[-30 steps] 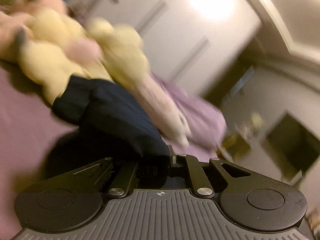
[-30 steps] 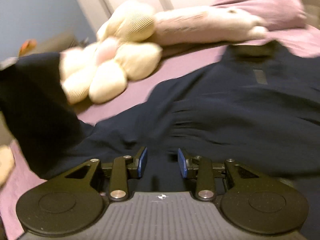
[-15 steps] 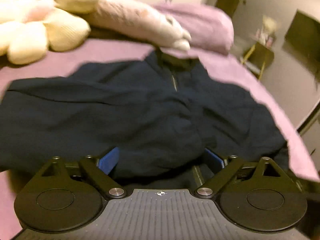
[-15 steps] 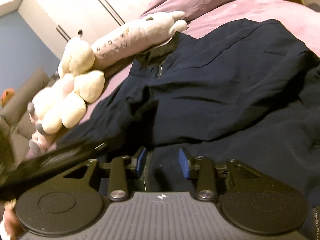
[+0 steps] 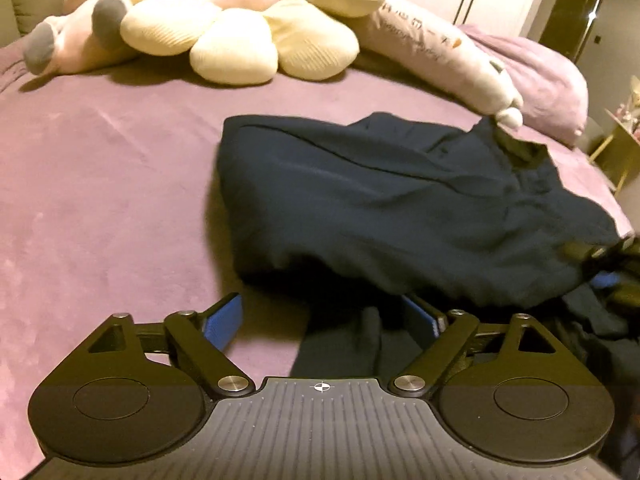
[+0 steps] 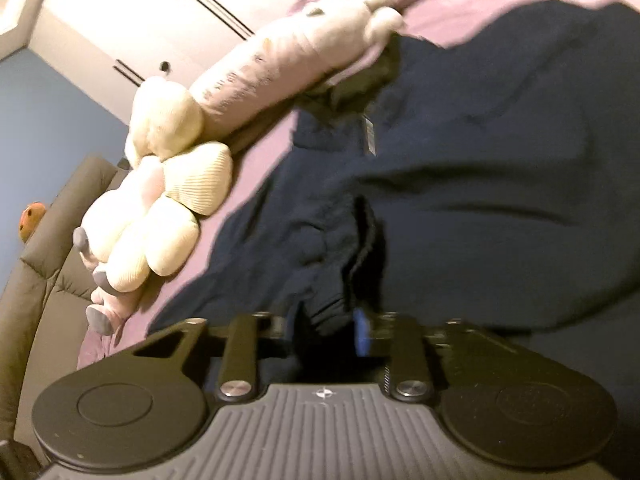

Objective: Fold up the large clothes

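Note:
A navy zip-up jacket (image 5: 400,208) lies bunched on the purple bedspread (image 5: 100,180), its collar by the long plush's end. My left gripper (image 5: 322,312) hovers low over the jacket's near edge. Its jaws stand wide and are closing, and a dark strip of the fabric (image 5: 344,344) lies between the blue pads (image 5: 222,320) without touching them. My right gripper (image 6: 326,320) is closing, and a fold of the jacket (image 6: 460,200) fills the gap. One blue pad (image 6: 362,330) shows, while fabric hides the other. The right gripper (image 5: 608,276) also shows at the left wrist view's right edge.
A cream flower-shaped plush (image 5: 240,28) and a long pale pink plush (image 5: 440,52) lie along the far side of the bed, with a purple pillow (image 5: 548,76) behind. A grey padded chair (image 6: 44,248) stands beside the bed. White wardrobe doors (image 6: 160,20) fill the back wall.
The left gripper, shut on lifted jacket fabric a second ago, has let go, opened wide and dropped toward the bed. The right gripper has rolled, shifted sideways and narrowed onto a fold.

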